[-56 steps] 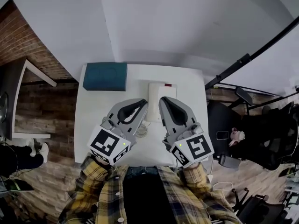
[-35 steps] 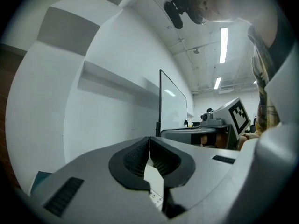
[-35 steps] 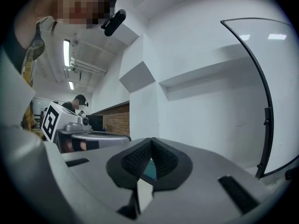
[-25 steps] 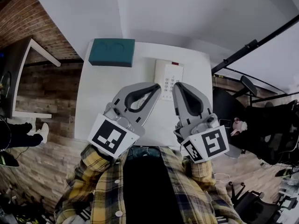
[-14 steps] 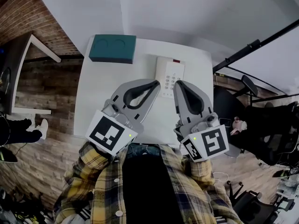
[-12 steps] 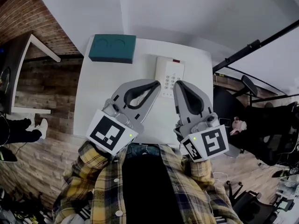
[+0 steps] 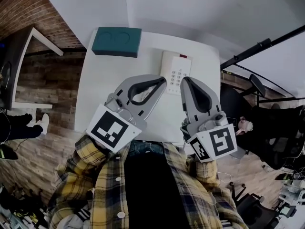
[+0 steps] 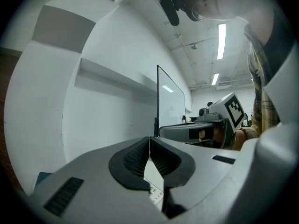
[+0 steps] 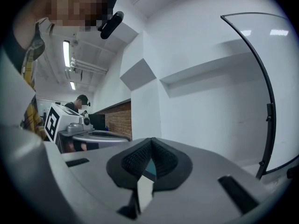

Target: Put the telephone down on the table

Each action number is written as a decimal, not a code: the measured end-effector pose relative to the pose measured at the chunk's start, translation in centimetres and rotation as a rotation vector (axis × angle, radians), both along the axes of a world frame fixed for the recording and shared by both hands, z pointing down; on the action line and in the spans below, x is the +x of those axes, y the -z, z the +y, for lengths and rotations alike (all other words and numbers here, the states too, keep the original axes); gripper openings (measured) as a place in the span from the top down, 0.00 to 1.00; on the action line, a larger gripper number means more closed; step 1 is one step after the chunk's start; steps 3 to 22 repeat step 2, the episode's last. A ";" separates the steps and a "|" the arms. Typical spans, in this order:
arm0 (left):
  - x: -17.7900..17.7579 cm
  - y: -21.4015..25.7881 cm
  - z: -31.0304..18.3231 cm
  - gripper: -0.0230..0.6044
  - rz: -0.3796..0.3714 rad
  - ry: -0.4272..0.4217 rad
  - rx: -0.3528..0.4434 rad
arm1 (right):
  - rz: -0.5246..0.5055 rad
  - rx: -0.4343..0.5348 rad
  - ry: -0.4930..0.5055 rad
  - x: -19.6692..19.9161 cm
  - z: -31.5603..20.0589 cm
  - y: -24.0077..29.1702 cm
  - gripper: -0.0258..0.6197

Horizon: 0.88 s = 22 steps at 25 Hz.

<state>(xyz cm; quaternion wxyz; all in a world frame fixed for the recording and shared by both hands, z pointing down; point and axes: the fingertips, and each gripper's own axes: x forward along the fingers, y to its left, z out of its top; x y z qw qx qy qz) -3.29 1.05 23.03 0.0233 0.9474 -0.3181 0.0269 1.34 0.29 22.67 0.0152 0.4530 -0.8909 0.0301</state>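
White wall (image 7: 190,8) rose behind the desk (image 7: 95,104), which carried a teal box (image 7: 116,41) at its far left corner. We held our left tool (image 7: 161,82) clenched on nothing, level above the desk. Just beyond its tip the telephone (image 7: 175,72) lay flat, face up, so we judged it already set down. Our right tool (image 7: 185,82) was likewise clenched and empty. We could read no brand, only square markers (image 7: 110,129).

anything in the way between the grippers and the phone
Nothing visible. The telephone lies flat on the table just past the tips of the left gripper and right gripper, both with jaws shut and empty. The teal box sits at the far left corner, out of the way.
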 end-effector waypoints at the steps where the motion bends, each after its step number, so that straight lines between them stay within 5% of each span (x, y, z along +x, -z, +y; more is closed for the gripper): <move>1: 0.1 -0.1 -0.1 0.94 -0.004 -0.006 0.001 | 0.000 0.000 -0.002 0.1 -0.1 -0.1 0.92; 22: 0.2 -0.2 -0.1 0.94 -0.007 -0.013 0.000 | 0.000 0.000 -0.004 0.2 -0.1 -0.1 0.92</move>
